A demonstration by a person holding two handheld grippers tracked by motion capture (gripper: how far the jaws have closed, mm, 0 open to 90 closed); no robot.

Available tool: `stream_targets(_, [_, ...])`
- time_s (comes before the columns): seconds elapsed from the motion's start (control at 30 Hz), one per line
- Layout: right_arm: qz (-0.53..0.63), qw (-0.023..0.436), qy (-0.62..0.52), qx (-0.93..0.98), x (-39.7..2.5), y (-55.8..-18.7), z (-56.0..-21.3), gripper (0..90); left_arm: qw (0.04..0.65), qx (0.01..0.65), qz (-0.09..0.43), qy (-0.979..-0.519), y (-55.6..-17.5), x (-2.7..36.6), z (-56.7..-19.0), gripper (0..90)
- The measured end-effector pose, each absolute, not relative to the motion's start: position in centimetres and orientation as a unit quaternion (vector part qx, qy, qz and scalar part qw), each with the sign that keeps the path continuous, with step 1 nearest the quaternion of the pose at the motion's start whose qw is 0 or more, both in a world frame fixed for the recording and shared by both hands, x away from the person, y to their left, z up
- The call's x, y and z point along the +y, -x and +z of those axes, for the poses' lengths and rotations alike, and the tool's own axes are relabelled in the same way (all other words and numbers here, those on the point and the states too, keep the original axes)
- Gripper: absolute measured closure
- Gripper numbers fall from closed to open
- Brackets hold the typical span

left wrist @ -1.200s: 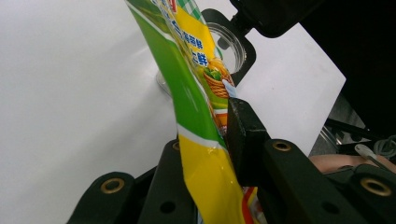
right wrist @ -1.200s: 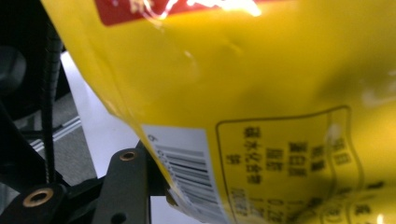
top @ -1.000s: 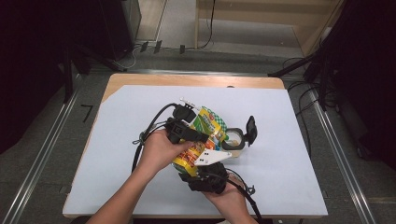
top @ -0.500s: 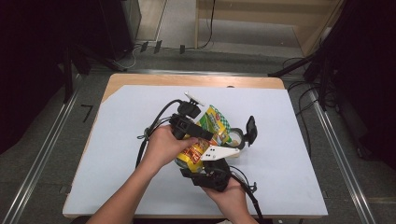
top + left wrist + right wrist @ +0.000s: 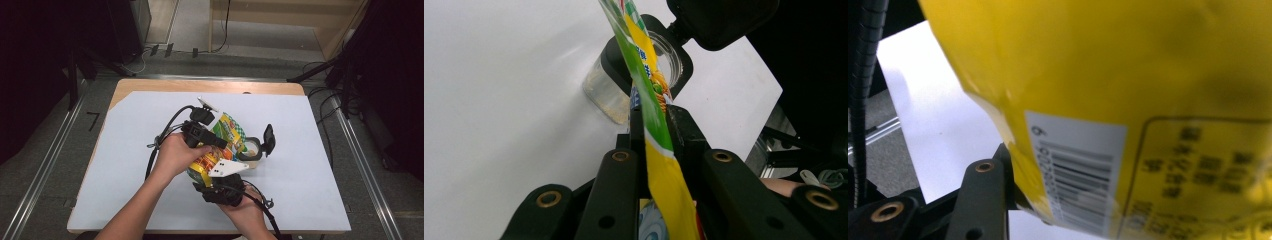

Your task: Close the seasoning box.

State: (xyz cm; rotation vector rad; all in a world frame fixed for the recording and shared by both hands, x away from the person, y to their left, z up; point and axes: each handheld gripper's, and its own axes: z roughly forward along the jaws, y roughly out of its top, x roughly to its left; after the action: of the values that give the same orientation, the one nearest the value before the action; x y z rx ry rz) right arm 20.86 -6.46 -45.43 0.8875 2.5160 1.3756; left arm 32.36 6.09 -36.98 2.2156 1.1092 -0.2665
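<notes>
A yellow and green snack bag (image 5: 227, 131) hangs tilted above the white table, held between both hands. My left gripper (image 5: 221, 143) is shut on the bag's upper edge; in the left gripper view the bag (image 5: 655, 145) runs edge-on between its closed jaws. My right gripper (image 5: 212, 173) grips the bag's lower end from the near side. In the right gripper view the bag's barcode side (image 5: 1128, 100) hides the right jaw. Beyond the bag stands a clear container (image 5: 250, 149) (image 5: 610, 92) with a black rim and its black lid (image 5: 268, 139) flipped open.
A white sheet (image 5: 310, 165) covers the wooden table (image 5: 150, 84). Cables trail from both grippers across the sheet near the hands. Metal rails run along both table sides, and dark equipment stands at the back left and right.
Both hands have lifted the bag slightly and swung its top to the right, closer over the open container. Both grips have held.
</notes>
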Motion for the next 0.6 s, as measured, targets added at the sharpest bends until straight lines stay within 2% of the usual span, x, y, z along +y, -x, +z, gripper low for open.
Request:
stream_targets(0.13, [0.459,0.079,-0.287,0.837,-6.6,-20.6,-45.2,53.9,0.321,0.428,-0.111,-0.838,-32.6,6.5,-37.1,83.3])
stream_targets(0.37, [0.46,0.068,-0.287,0.838,-6.9,-20.5,-45.0,53.6,0.327,0.426,-0.117,-0.835,-32.5,6.6,-37.3,83.5])
stream_targets(0.6, [0.468,0.033,-0.29,0.834,-7.5,-20.9,-45.1,54.6,0.325,0.412,-0.098,-0.845,-32.2,6.4,-37.2,89.3])
